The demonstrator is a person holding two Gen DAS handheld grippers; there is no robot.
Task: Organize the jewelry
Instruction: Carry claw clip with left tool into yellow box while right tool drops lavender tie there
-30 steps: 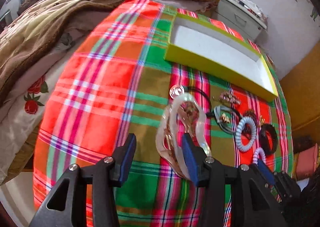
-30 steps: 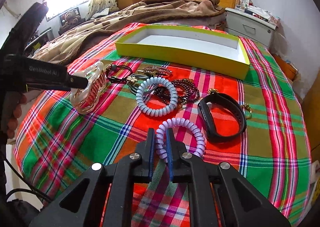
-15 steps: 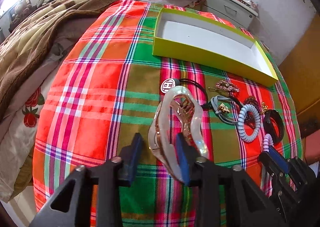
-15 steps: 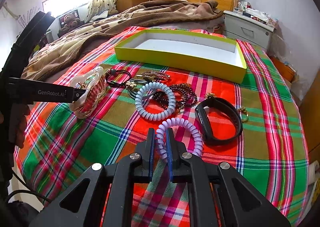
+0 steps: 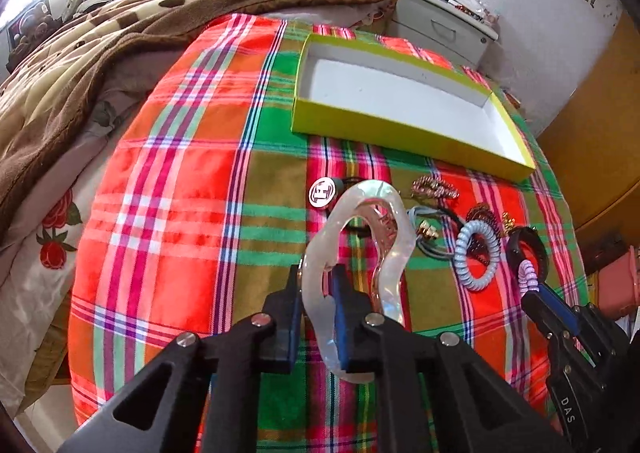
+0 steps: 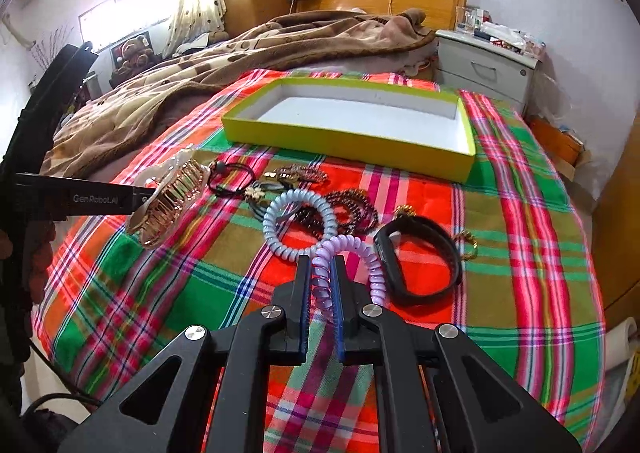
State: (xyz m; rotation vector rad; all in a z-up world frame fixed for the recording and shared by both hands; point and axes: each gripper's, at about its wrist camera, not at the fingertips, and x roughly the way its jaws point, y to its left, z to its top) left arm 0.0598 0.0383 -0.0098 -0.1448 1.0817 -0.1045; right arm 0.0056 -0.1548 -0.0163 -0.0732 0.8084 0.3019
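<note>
A clear pearly hair claw clip with gold teeth stands tipped up off the plaid cloth. My left gripper has its jaws closing, and both pads press on the clip's left limb. From the right wrist view the clip hangs at the tip of the left gripper. My right gripper is shut on a purple coil hair tie, pinching one side so the loop is squeezed narrow. A shallow yellow-green box with a white inside lies beyond the jewelry with nothing in it.
On the cloth lie a pale blue coil tie, dark bead bracelets, a black wristband, a black elastic and a gold clip. A brown blanket is heaped behind. A white nightstand stands at the back right.
The left jaws went from wide apart around the clip to closed on its left limb, and the clip tipped upright. The right gripper kept its hold; the purple loop looks narrower.
</note>
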